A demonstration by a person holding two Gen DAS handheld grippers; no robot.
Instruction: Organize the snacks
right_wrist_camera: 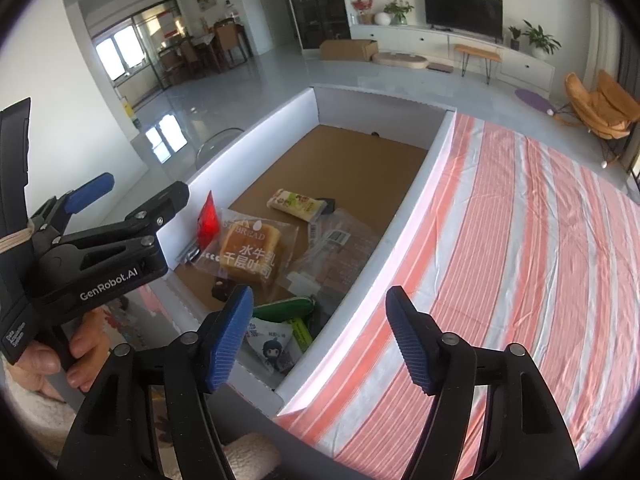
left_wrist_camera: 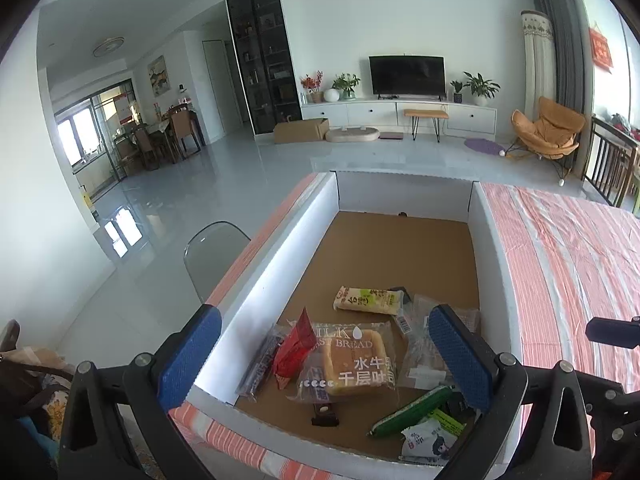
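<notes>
A white-walled box with a brown cardboard floor holds several snacks. A milk toast bread packet lies in the middle. Beside it are a red packet, a beige and green packet, a long green packet, a white cartoon packet and clear wrappers. My left gripper hangs open above the bread, holding nothing. In the right wrist view my right gripper is open and empty over the box's near right wall, with the bread beyond it and the left gripper at the left.
The box sits on a table covered with an orange and white striped cloth, which spreads to the right. A clear chair stands left of the table. A person's hand holds the left gripper. A living room with a TV lies behind.
</notes>
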